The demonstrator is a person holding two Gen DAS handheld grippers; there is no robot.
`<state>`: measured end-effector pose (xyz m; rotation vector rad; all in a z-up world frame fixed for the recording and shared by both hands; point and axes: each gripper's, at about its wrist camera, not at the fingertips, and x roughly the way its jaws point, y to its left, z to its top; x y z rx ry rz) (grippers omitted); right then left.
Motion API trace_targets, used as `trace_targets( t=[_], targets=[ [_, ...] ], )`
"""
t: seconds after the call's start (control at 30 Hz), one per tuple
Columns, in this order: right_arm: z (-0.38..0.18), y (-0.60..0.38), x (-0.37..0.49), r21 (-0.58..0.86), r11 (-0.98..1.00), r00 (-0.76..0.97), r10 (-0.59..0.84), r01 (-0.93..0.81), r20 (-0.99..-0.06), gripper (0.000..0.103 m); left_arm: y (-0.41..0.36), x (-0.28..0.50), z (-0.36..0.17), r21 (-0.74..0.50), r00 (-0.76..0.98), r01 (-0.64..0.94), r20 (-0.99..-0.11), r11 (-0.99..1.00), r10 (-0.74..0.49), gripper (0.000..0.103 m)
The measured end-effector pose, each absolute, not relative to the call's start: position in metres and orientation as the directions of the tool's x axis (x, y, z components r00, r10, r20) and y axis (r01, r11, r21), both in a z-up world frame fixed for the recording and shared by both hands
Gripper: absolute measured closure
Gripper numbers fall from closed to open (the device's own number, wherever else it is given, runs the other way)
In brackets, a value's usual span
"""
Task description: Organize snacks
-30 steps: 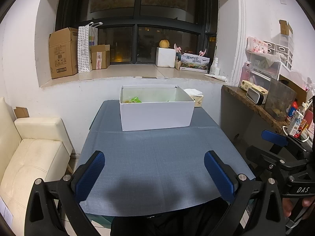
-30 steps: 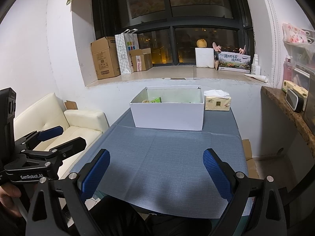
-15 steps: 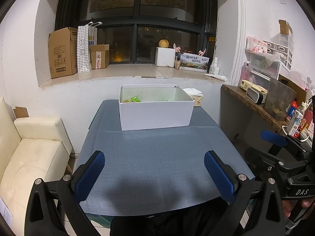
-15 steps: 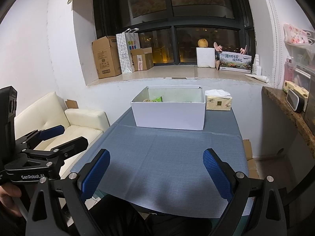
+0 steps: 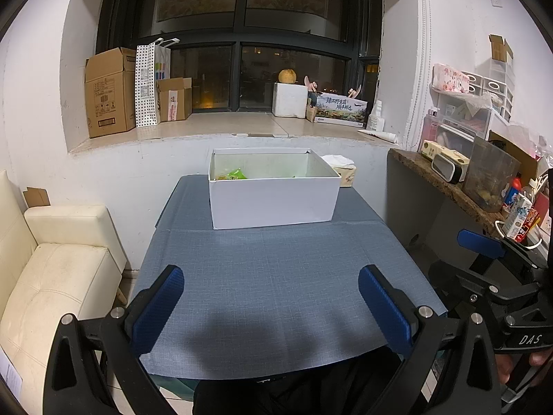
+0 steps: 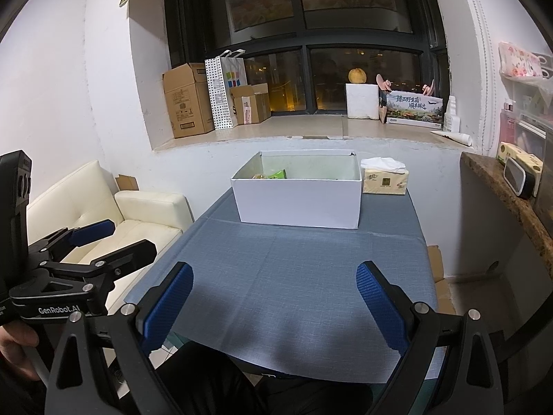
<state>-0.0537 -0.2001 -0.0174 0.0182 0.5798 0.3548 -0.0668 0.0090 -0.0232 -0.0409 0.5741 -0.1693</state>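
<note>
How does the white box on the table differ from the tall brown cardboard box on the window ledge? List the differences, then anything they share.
The white box is plain white; the brown cardboard box is tan with printed labels. The white box is low and wide; the brown cardboard box stands taller than wide. The white box sits on the blue table; the brown one on the window ledge. Both are rectangular and open-topped.

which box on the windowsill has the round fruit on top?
The white foam box right of centre, with the round yellow fruit on it. The brown cardboard boxes at left carry none.

Dim indoor light, fisheye-warped edges
</note>
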Motion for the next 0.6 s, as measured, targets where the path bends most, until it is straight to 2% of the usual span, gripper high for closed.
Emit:
trace_targets(
  t=[0.6],
  targets=[
    [-0.0175,-0.2013,-0.054,0.116,0.94,0.778,0.331,-0.32,-0.535,0.005,0.0104,-0.068,-0.0233,-0.086,0.833,0.147,-0.527,0.985,-0.17,0.0]
  ],
)
